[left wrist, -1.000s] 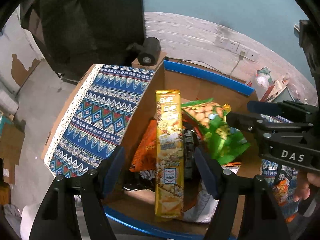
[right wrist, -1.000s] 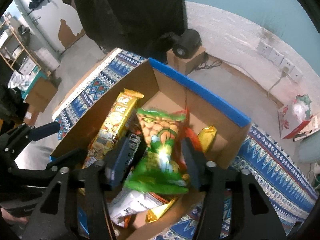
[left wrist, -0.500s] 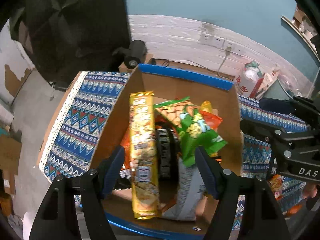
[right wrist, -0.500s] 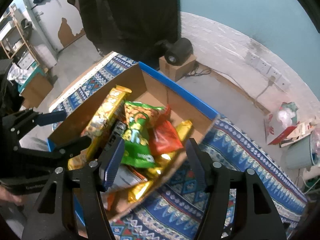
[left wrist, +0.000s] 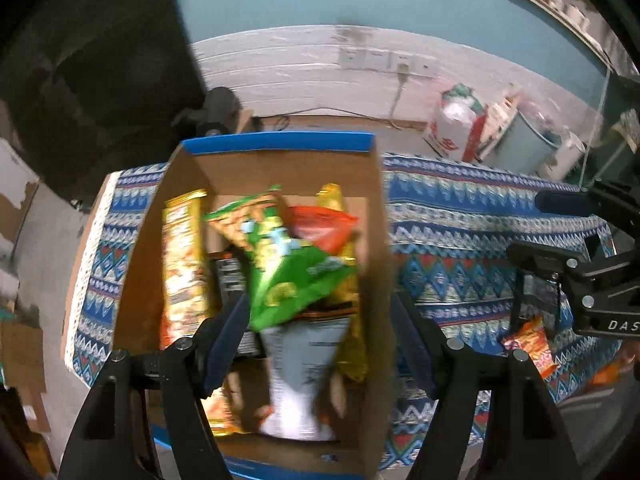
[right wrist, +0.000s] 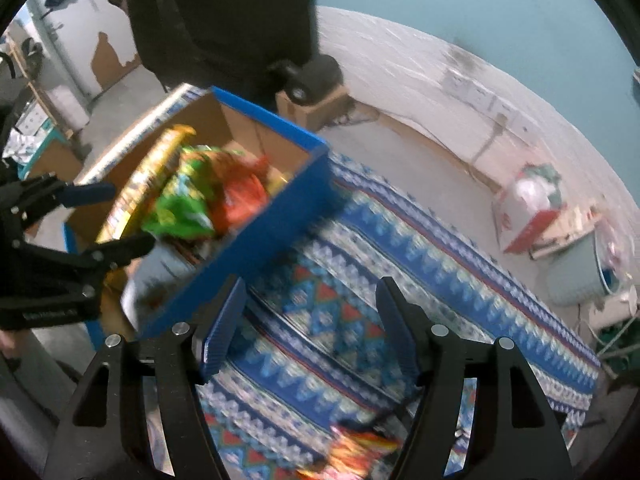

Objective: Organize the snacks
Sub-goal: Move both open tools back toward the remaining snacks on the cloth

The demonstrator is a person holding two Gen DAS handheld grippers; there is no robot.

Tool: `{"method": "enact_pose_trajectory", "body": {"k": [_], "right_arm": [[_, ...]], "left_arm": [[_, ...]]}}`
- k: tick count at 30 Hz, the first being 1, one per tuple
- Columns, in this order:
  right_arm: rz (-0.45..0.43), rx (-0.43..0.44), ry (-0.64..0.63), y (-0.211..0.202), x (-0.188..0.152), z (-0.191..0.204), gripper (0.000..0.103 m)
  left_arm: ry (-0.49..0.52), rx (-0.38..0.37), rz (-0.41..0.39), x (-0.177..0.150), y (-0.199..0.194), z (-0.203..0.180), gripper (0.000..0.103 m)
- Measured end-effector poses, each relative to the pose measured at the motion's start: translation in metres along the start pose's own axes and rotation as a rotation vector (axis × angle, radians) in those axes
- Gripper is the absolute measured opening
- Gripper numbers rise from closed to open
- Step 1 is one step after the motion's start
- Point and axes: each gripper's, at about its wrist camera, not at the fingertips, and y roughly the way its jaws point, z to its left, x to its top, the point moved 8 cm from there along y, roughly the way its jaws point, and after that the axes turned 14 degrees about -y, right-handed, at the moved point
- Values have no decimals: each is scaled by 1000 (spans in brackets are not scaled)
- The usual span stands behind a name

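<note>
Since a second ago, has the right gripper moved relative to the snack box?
Yes. The right gripper, empty with fingers opening, left the cardboard box and now hovers over the patterned cloth.

Left gripper (left wrist: 320, 340) points steeply down, jaws apart (nothing pinched); right gripper (right wrist: 310, 324) is opening, empty.

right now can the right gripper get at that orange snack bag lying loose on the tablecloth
Probably yes. The right gripper has its jaws opening with nothing between them, and the orange snack bag lies just below it on the patterned cloth, outside the cardboard box, with nothing visibly covering it.
</note>
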Motion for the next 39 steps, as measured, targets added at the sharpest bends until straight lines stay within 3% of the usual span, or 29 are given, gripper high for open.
{"method": "enact_pose_trajectory", "body": {"k": [8,22,34,39], "right_arm": [[59,-30,68,-5,-53,-35,68],[169,-53,179,7,-138,-81,74],[335,-43,88,33,-212,-79,75],[362,-34,27,44,-228,-66,75]], "left_arm": [[110,-24,33,-15,8,-61,76],[249,-29,111,-52,38,-128,76],[278,-48,243,-93,70,-152,76],[282,-62,294,-107,79,-165,76]]}}
